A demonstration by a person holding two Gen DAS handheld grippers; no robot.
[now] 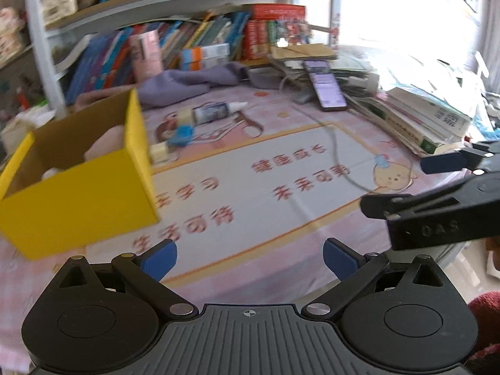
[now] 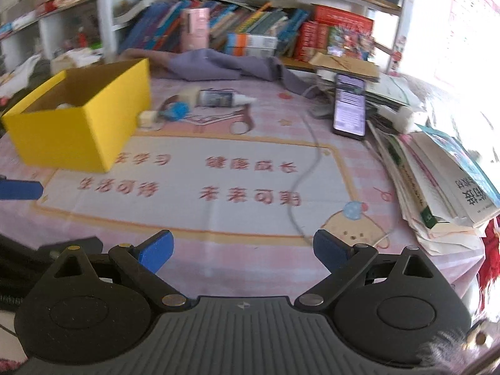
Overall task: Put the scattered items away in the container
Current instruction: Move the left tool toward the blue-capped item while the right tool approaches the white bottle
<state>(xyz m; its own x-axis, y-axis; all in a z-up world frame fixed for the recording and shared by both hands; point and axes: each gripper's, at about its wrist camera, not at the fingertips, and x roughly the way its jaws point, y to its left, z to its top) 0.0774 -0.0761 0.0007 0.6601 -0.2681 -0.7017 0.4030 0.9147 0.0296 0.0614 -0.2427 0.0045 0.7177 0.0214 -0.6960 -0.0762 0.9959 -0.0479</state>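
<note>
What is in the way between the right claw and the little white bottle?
Nothing solid. The right claw is open, and only flat printed cloth lies before the white bottle. A thin grey cable runs off to the right, beside that path.

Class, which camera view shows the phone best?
The right wrist view: the phone is sharper and its lit screen is fully visible. The left wrist view shows it farther off and slightly blurred.

Box contents (image 1: 103,147) mostly hidden

Left hand-held gripper (image 1: 250,261) and right hand-held gripper (image 2: 243,252) — both spread wide, empty.
</note>
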